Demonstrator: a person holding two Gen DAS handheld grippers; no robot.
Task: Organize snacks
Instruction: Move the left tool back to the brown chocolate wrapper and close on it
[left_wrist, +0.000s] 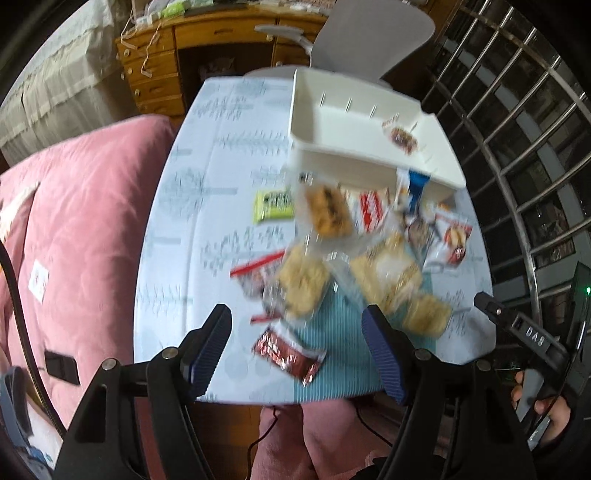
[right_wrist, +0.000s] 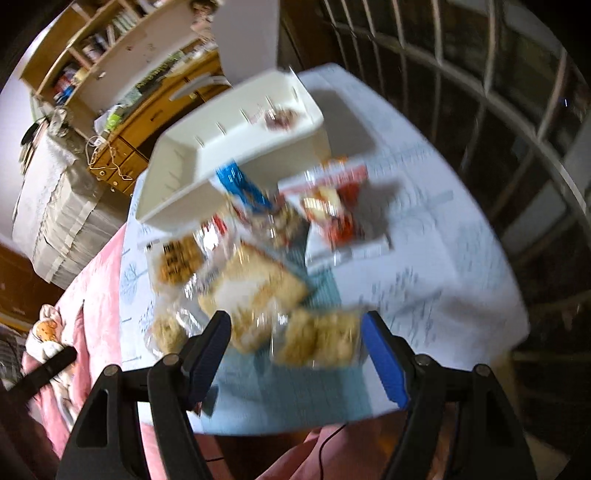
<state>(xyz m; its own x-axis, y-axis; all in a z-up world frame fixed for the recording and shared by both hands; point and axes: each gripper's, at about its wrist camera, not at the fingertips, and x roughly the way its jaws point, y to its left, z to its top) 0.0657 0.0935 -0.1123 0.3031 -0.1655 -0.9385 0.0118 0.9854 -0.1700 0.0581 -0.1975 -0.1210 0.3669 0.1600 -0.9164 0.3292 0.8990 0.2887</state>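
Left wrist: snack packets (left_wrist: 332, 258) lie beyond the parted left hand-held gripper (left_wrist: 297, 321).

Motion blur smeared both views, so the print on the heaped clear-wrapped biscuit packets (left_wrist: 384, 273) could not be read. The cream plastic storage bin (left_wrist: 354, 155) hid the upper end of a blue snack pack (left_wrist: 417, 186) behind its near wall. One small dark-red wrapped snack (right_wrist: 279, 119) inside the bin was too smeared to identify. The pale patterned tabletop (left_wrist: 221, 177) was cut off at its near edge by the tool's black frame.
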